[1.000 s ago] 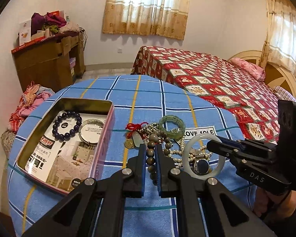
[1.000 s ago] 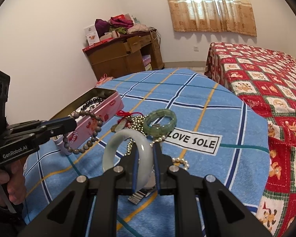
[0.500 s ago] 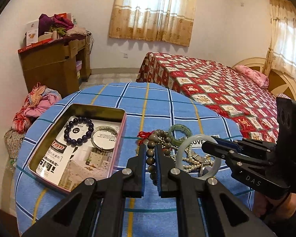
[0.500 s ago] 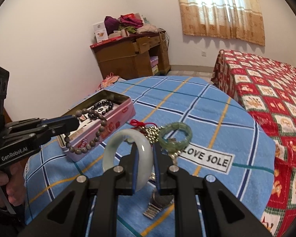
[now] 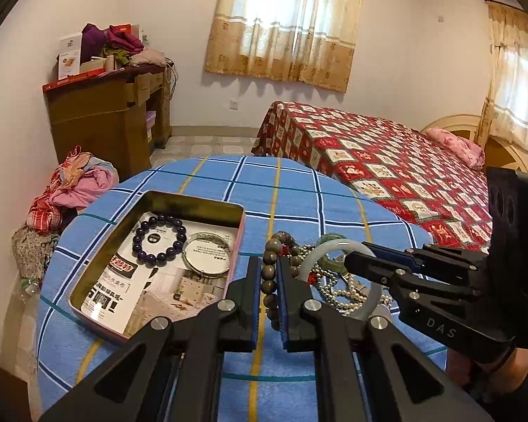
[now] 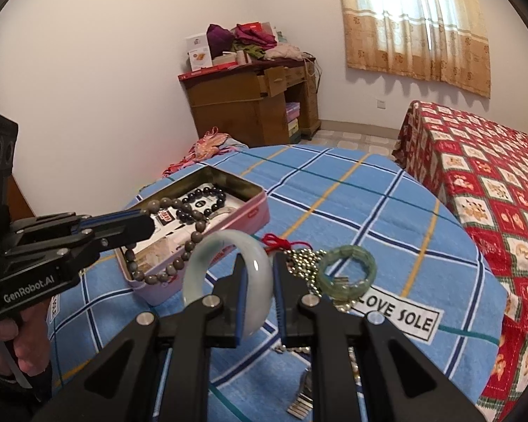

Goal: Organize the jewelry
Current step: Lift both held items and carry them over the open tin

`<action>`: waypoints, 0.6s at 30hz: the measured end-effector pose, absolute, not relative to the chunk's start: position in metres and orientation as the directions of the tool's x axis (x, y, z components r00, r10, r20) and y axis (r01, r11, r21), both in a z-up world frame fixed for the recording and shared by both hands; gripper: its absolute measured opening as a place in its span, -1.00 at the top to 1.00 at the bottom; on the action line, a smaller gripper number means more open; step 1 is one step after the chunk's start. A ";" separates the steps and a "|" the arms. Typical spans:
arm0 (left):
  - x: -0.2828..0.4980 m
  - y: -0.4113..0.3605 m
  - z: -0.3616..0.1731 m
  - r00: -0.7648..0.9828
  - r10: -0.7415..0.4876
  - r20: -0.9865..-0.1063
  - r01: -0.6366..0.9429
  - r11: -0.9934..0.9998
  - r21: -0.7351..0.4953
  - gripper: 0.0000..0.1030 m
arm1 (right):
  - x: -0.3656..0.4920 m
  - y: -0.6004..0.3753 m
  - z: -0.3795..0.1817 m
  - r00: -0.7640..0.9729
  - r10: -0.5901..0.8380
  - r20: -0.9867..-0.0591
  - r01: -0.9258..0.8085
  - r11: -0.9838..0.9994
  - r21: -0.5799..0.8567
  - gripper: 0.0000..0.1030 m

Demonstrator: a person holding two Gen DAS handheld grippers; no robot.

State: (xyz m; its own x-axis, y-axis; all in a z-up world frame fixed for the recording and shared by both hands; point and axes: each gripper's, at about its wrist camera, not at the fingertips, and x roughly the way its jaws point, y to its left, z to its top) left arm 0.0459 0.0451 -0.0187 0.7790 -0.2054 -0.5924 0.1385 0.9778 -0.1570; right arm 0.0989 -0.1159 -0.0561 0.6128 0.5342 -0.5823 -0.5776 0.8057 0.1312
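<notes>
**Both grippers are closed and tilting downward**

The left gripper (image 5: 266, 283) is pointing forward and somewhat down, and its two jaws are standing almost together, pinching a string of brown beads (image 5: 269, 267) between the blue pads. In the right wrist view the person's left hand (image 6: 3, 348) is wrapping around its handle, low at the left edge.

The right gripper (image 6: 257, 281) is tilting down in the same way. Its jaws are clamping on a pale bangle (image 6: 228, 274), which is standing upright between the pads. Part of the person's right hand (image 5: 517, 369) is showing below this gripper's body.
</notes>
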 end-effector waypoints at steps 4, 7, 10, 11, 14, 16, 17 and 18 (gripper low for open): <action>0.046 0.055 -0.016 0.789 -0.190 -0.584 0.117 0.980 -0.160 0.86 | 0.101 -0.107 -0.053 0.610 0.538 -0.582 -0.591 0.798 0.119 0.69; 0.048 0.064 -0.014 0.794 -0.176 -0.581 0.096 0.982 -0.165 0.86 | 0.104 -0.100 -0.050 0.607 0.540 -0.583 -0.600 0.792 0.109 0.69; 0.048 0.072 -0.013 0.800 -0.163 -0.578 0.078 0.982 -0.169 0.86 | 0.108 -0.092 -0.049 0.601 0.544 -0.585 -0.610 0.786 0.105 0.68; 0.048 0.074 -0.012 0.802 -0.160 -0.576 0.074 0.983 -0.170 0.86 | 0.108 -0.091 -0.049 0.599 0.546 -0.585 -0.612 0.784 0.105 0.68; 0.049 0.083 -0.010 0.808 -0.141 -0.572 0.054 0.985 -0.166 0.86 | 0.111 -0.083 -0.048 0.592 0.551 -0.588 -0.622 0.776 0.101 0.69; 0.051 0.091 -0.009 0.811 -0.128 -0.571 0.037 0.985 -0.168 0.86 | 0.113 -0.077 -0.047 0.587 0.555 -0.590 -0.630 0.770 0.098 0.69; 0.052 0.095 -0.009 0.812 -0.121 -0.571 0.029 0.985 -0.168 0.85 | 0.115 -0.073 -0.047 0.584 0.556 -0.591 -0.634 0.768 0.095 0.69; 0.053 0.100 -0.009 0.813 -0.111 -0.572 0.017 0.986 -0.166 0.85 | 0.115 -0.070 -0.046 0.583 0.557 -0.592 -0.637 0.766 0.092 0.68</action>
State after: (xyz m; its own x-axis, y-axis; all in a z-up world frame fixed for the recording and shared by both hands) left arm 0.0532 0.1003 -0.0088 0.8126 -0.1108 -0.5722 0.0172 0.9859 -0.1665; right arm 0.1153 -0.0703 -0.0465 0.5833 0.5565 -0.5917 -0.6367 0.7656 0.0924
